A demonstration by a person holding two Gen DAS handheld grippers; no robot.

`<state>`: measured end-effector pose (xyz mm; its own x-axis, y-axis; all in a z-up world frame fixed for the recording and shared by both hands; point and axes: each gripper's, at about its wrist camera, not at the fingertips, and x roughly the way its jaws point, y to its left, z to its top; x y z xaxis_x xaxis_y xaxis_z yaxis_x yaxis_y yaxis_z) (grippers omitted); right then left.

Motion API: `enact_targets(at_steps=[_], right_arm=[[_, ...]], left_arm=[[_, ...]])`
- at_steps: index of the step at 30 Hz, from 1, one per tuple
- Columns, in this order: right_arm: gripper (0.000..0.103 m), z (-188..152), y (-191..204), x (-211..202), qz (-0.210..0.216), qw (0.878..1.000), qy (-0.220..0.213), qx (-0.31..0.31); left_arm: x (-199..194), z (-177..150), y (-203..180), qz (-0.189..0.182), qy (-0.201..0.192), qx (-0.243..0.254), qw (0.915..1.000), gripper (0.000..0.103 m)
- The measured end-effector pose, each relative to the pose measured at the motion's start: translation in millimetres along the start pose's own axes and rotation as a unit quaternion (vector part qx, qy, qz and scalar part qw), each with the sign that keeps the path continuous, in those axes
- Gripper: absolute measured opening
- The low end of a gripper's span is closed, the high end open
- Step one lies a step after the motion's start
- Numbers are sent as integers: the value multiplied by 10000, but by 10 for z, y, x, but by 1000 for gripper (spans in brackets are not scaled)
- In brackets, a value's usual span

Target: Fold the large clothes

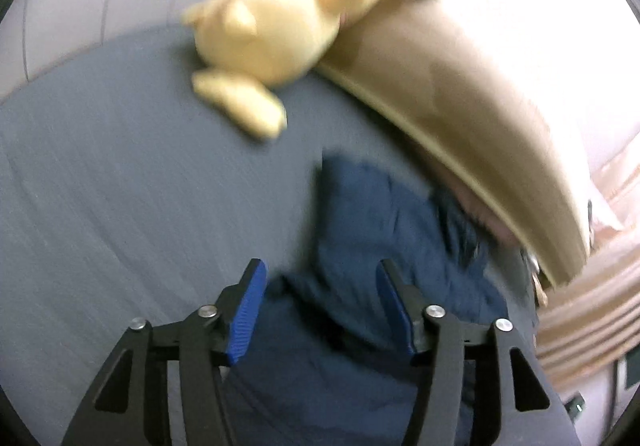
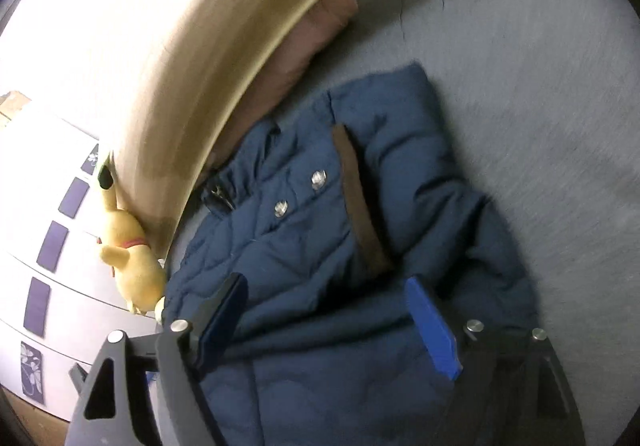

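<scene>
2 views show us the same bed, and we take the left wrist first: our left gripper (image 1: 320, 282) hangs with its blue pads (image 1: 248, 310) spread and nothing pinched between them, above a blue padded jacket (image 1: 372, 230) that lies crumpled on the grey sheet (image 1: 120, 186). Beyond it a yellow plush toy (image 1: 276, 18) leans against the tan headboard (image 1: 460, 94), all of it blurred. From the right wrist, our right gripper (image 2: 324, 310) also stands wide apart, its pads clear of the cloth, over the lower part of the jacket (image 2: 320, 230). Here we see the jacket bunched beside the headboard (image 2: 208, 46), with 2 metal snaps (image 2: 318, 178), a brown trim strip (image 2: 360, 206) and a pink pillow (image 2: 304, 58) just behind its collar. White drawers (image 2: 52, 246) stand past the plush toy (image 2: 128, 254).
</scene>
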<state>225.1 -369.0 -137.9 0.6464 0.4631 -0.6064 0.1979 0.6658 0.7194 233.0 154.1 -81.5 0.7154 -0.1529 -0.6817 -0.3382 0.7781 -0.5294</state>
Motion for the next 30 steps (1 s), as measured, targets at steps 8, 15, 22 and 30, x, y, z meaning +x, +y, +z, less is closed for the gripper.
enact_targets(at_steps=[8, 15, 22, 30], right_arm=[[84, 72, 900, -230, -561, 9799, -810, -1733], [84, -282, 1449, 680, -1242, 9322, -503, -3363], [84, -497, 1286, 1163, -1834, 9133, -9, -3636], [85, -524, 1248, 1260, -1957, 9137, 167, -3557]], left_arm=[[363, -83, -977, 868, -489, 2166, 9712, 62], [849, -514, -1219, 1143, -54, 2909, 9499, 63], [1066, -781, -1166, 1468, 32, 3373, 9299, 63], [1049, -800, -1164, 1465, 109, 3498, 9252, 63]])
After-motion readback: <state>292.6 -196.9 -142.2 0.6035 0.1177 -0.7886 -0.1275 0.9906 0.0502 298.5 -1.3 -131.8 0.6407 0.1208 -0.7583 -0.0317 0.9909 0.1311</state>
